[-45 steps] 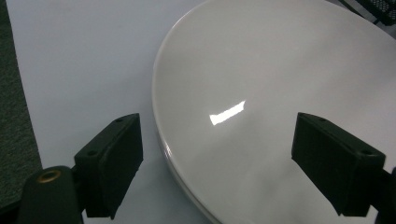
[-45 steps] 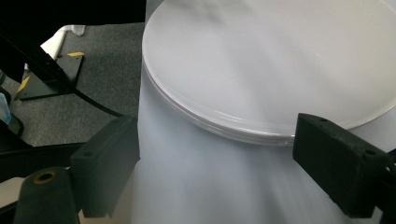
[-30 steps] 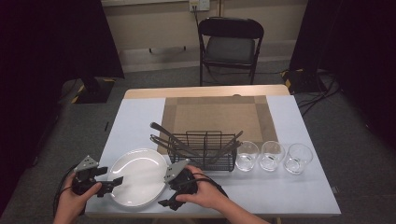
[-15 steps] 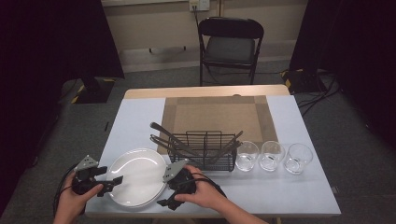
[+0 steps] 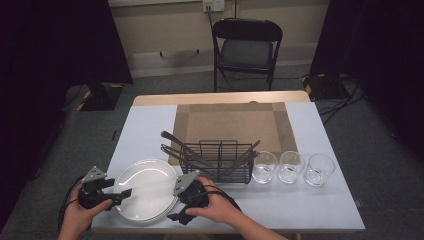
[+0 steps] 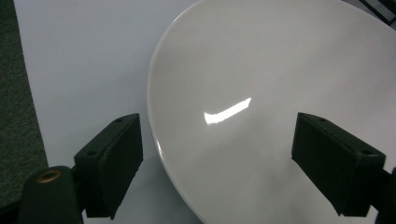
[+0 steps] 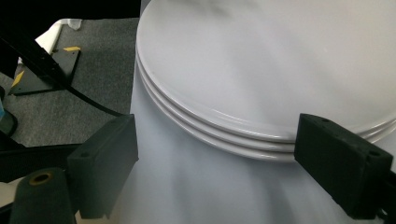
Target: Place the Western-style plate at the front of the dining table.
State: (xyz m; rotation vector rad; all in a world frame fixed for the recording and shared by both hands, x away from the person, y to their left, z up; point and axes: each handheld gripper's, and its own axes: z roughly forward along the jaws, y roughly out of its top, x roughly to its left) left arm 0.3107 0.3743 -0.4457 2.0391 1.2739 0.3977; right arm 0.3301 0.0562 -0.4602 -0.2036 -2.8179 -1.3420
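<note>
A stack of three white plates sits at the near left of the table. In the high view my left gripper is at the stack's left rim and my right gripper at its right rim, each held by a hand. In the left gripper view the left gripper stands open, and the top plate reaches in between its jaws. In the right gripper view the right gripper is open too, with the rims of the stacked plates just ahead of its jaws. Neither gripper holds anything.
A black wire rack with dark utensils stands right behind the right hand. Three empty glasses line up to its right. A brown mat covers the far middle. Beyond the table stands a folding chair. The table's front edge is close.
Almost nothing differs: both hands stay at the plate stack with the grippers open, and they have shifted only slightly.
</note>
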